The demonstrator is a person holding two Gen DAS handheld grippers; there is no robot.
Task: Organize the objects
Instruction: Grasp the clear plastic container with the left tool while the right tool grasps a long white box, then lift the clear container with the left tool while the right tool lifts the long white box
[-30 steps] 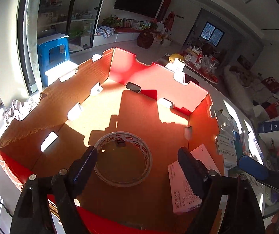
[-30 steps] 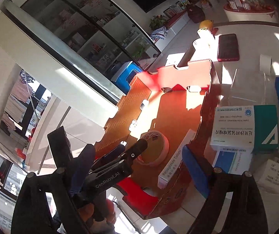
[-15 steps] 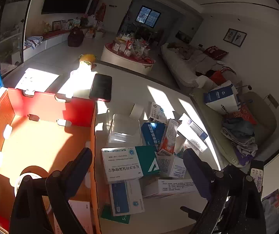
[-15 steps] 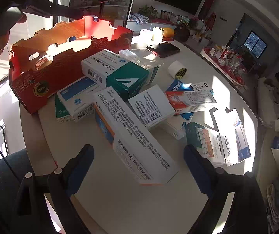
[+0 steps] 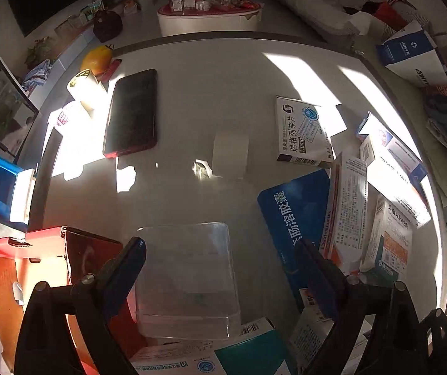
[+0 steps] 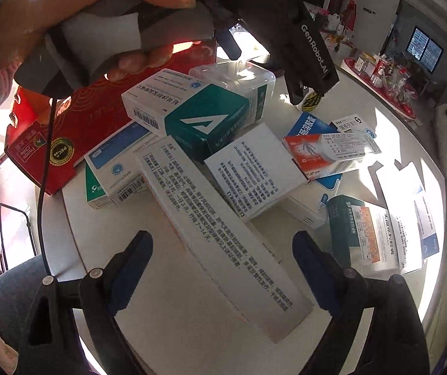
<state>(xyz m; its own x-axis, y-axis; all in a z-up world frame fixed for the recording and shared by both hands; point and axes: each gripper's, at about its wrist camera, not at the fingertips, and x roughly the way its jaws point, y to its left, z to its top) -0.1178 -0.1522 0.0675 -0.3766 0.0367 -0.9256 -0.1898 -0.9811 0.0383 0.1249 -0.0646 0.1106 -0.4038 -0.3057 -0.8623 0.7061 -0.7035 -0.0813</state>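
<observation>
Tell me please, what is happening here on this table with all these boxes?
A person holds a gripper in each hand and is sorting medicine boxes from a white table into a red cardboard box. The right gripper is closing around a long white box, its pads not yet pressing on it. The left gripper hangs open over a clear plastic container beside the red box. Many boxes are still piled on the table.

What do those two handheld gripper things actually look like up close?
Each gripper, left and right, has a black frame with silver bolts and two dark blue padded fingers. The left one's black body reads "GenRobot.AI" in white; a thin black cable hangs from it.
</observation>
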